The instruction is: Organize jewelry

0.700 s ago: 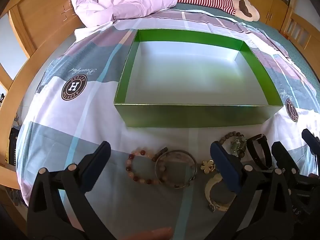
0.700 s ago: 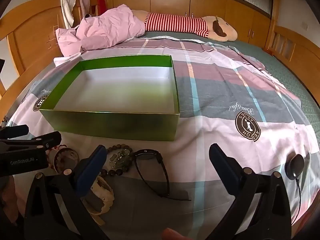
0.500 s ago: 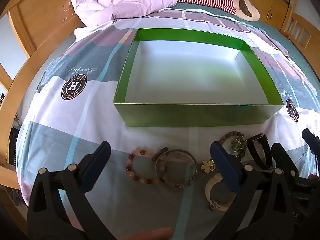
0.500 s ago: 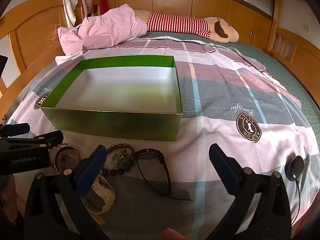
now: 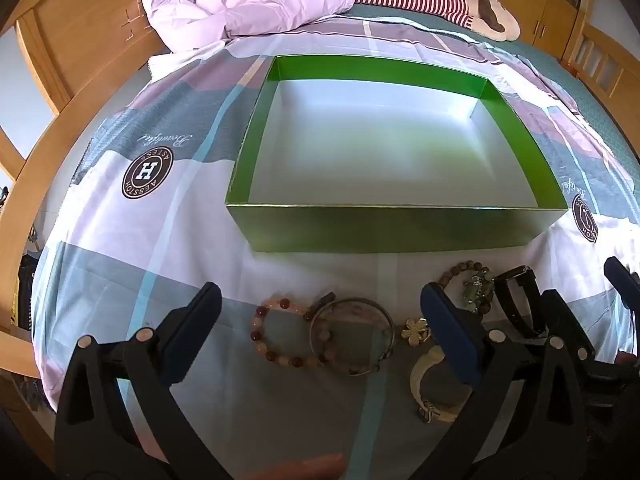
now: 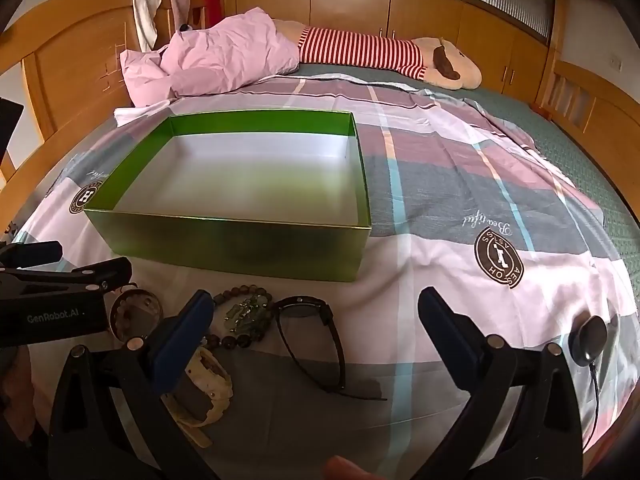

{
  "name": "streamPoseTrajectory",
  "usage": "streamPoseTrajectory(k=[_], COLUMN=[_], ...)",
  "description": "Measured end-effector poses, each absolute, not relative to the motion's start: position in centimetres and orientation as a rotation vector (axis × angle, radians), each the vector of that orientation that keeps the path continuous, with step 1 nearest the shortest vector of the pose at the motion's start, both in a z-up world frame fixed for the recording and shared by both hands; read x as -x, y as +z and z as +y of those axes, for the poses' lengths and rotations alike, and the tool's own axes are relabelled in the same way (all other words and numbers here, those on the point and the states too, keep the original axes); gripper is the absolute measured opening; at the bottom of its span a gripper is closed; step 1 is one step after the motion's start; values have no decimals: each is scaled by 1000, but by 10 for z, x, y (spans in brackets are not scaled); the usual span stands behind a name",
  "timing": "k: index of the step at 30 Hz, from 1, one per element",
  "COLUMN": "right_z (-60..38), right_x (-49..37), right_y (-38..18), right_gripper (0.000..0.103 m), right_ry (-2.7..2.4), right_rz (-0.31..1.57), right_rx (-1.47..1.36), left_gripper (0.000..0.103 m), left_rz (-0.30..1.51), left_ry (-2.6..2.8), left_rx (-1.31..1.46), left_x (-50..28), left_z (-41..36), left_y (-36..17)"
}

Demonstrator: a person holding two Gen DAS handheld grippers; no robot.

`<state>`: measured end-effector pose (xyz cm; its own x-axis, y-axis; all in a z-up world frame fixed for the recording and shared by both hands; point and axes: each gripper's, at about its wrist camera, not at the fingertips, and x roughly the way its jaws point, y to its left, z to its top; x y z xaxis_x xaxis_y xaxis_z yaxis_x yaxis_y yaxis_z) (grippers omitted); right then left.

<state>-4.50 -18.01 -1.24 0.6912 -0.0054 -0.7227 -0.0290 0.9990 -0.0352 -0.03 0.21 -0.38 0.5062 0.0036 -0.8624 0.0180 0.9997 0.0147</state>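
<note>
An empty green box [image 5: 400,232] [image 6: 224,244] sits open on the bed. In front of it lies a row of jewelry: a pink and red bead bracelet [image 5: 276,338], a metal bangle [image 5: 352,342], a gold flower charm [image 5: 416,330], a cream watch [image 5: 430,384] [image 6: 208,384], a brown bead bracelet with green stones [image 5: 470,286] [image 6: 244,312] and a black watch [image 5: 520,300] [image 6: 308,308]. My left gripper [image 5: 320,322] is open above the bead bracelet and bangle. My right gripper [image 6: 312,320] is open above the black watch.
The bed carries a plaid sheet [image 6: 460,200], a pink quilt [image 5: 256,4] and a striped plush toy [image 6: 380,52] at the far end. A small black puck with a cable [image 6: 588,340] lies at the right. Wooden bed rails [image 5: 36,152] run along both sides.
The right wrist view has shifted slightly, so the box and jewelry sit a little further right and nearer. The left gripper is nearly still. Both stay open.
</note>
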Motion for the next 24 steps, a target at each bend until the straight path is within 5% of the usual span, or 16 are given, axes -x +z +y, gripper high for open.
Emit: streamPoseTrajectory(k=[24], right_z=[-178], right_x=[46], right_y=[-13], right_gripper=[100], right_ry=[15], right_rz=[808], right_rx=[49], left_gripper=[99], left_rz=[1048], left_ry=[-7], left_rx=[-26], left_x=[2], left_z=[2], left_y=[-4])
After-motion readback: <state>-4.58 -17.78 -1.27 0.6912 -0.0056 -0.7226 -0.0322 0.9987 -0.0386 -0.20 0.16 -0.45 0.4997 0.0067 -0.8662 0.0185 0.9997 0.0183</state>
